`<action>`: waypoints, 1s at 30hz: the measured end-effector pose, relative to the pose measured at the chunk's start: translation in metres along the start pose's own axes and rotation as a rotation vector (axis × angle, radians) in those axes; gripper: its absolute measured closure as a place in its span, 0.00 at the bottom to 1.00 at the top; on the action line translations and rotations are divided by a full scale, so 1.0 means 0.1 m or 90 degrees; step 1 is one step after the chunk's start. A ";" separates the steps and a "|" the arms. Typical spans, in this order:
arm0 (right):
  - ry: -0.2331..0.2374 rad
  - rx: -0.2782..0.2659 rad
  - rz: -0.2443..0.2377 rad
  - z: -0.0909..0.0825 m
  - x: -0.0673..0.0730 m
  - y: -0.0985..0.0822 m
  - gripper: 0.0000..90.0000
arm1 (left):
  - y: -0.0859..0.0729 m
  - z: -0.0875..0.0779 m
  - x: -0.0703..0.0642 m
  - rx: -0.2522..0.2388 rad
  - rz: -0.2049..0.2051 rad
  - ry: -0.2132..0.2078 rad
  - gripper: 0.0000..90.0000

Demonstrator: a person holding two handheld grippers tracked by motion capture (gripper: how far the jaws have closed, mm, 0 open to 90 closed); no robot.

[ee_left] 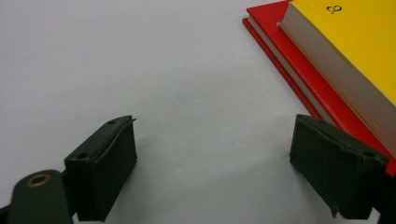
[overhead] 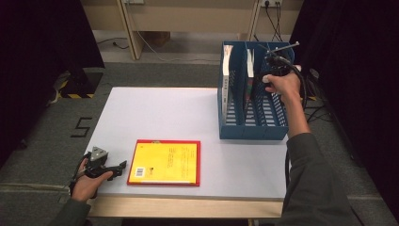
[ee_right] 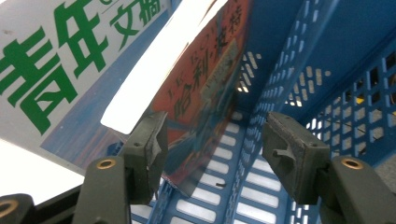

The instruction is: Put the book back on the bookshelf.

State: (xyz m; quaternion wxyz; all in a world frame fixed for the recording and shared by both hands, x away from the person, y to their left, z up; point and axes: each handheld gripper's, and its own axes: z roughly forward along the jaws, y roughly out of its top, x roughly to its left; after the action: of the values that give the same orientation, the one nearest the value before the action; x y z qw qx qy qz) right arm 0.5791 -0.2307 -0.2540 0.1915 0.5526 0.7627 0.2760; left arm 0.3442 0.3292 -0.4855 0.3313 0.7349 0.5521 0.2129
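Looking down from the high view, the right gripper (overhead: pixel 275 63) hung over the blue file rack (overhead: pixel 277 120), above its middle slot, while the left gripper (overhead: pixel 110 168) rested on the white surface (overhead: pixel 164 113) just beside the yellow book (overhead: pixel 164 162).

Its own view showed the left gripper's fingers (ee_left: pixel 105 168) wide apart, gripping nothing.

From the right gripper view, the fingers (ee_right: pixel 289 156) stood parted, the orange book (ee_right: pixel 210 88) between them, leaning and unpressed.
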 end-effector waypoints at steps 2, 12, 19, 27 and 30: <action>0.000 -0.001 0.004 -0.02 -0.01 0.00 0.44 | 0.00 0.00 0.00 0.000 0.001 0.000 0.15; 0.006 -0.013 0.019 -0.14 -0.06 -0.03 0.41 | 0.00 0.00 0.00 0.000 0.000 -0.001 0.15; -0.003 -0.021 0.010 -0.24 -0.05 -0.06 0.40 | 0.00 0.00 0.00 0.000 0.000 0.000 0.15; 0.037 -0.076 0.033 -0.43 -0.01 -0.27 0.30 | 0.00 0.00 0.00 -0.001 0.000 0.000 0.15; 0.057 -0.086 0.035 -0.48 0.03 -0.38 0.27 | 0.00 0.00 0.00 -0.001 0.000 0.000 0.15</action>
State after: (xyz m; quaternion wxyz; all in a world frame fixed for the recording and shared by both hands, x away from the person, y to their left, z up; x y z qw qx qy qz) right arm 0.5213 -0.2468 -0.2409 0.1865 0.5464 0.7348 0.3560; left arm 0.3440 0.3293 -0.4857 0.3320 0.7349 0.5516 0.2133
